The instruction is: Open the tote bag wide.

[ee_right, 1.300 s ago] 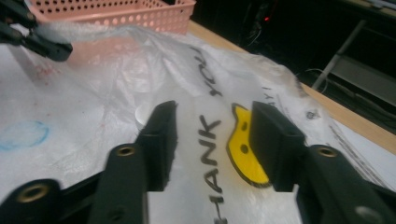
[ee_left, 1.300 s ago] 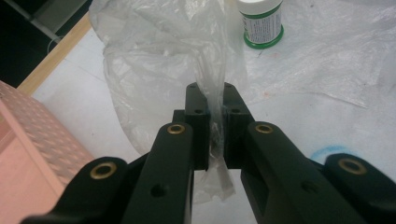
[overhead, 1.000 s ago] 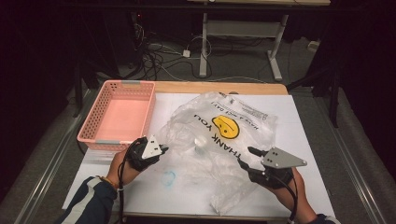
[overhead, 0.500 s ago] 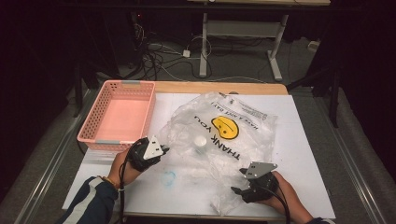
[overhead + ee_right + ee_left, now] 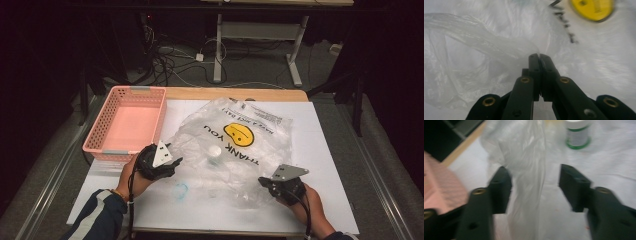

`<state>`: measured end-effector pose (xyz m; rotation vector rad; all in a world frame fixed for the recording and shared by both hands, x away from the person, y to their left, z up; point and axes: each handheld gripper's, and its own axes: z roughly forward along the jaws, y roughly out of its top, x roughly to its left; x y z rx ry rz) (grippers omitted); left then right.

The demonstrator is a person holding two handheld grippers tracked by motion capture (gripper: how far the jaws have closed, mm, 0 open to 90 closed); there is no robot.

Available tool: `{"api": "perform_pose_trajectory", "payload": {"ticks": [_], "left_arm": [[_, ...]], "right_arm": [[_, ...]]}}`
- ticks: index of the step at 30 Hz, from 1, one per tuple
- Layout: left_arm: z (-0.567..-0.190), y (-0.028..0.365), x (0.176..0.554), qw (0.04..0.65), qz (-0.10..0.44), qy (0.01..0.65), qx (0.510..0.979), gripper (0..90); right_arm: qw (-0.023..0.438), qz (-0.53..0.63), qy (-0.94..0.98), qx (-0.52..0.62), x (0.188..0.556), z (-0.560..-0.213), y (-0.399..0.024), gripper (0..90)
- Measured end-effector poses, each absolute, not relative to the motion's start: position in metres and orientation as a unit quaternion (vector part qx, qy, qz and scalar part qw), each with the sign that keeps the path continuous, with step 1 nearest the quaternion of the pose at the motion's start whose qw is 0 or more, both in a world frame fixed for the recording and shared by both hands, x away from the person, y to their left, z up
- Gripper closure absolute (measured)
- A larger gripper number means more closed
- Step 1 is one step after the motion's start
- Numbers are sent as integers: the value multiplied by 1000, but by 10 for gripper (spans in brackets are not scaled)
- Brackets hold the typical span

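Observation:
A clear plastic bag (image 5: 235,150) printed with a yellow smiley and "THANK YOU" lies crumpled on the white table (image 5: 330,165). A white-capped bottle (image 5: 214,150) with a green label (image 5: 577,135) rests inside it. My left gripper (image 5: 172,162) sits at the bag's left edge. Its jaws have just been opening and now stand open (image 5: 532,168), with a twisted strip of bag film (image 5: 529,170) loose between them. My right gripper (image 5: 262,181) is at the bag's near right corner. Its jaws have just been closing and are shut (image 5: 539,55), pinching a fold of the film.
A pink mesh basket (image 5: 122,151) stands at the table's left, close to my left hand, and appears as a pink blur (image 5: 439,187) in the left gripper view. A small teal ring-shaped thing (image 5: 181,190) lies near the front edge. Beyond the table are cables and a desk frame.
My left gripper's jaws have opened and let go of the bag strip. My right gripper has dropped to the bag's near right corner and shut there.

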<state>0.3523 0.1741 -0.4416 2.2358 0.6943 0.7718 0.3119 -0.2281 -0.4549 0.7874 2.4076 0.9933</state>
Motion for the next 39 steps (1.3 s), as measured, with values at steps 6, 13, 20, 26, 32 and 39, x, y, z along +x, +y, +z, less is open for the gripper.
{"api": "perform_pose_trajectory", "payload": {"ticks": [6,13,20,26,32,39], "left_arm": [[-444,172,357,324,303,283,850,257],[-454,159,369,304,274,291,865,300],[-475,145,388,262,255,321,874,469],[-480,143,394,243,234,307,890,799],[-466,146,384,242,237,280,898,874],[-426,162,362,294,266,260,881,875]], "right_arm": [[272,386,815,336,311,-436,-260,897],[291,401,799,342,311,-431,-265,898],[305,420,774,362,310,-426,-275,898],[305,425,774,357,310,-426,-274,897],[314,430,771,350,308,-422,-272,898],[333,455,752,341,303,-404,-272,898]]}}
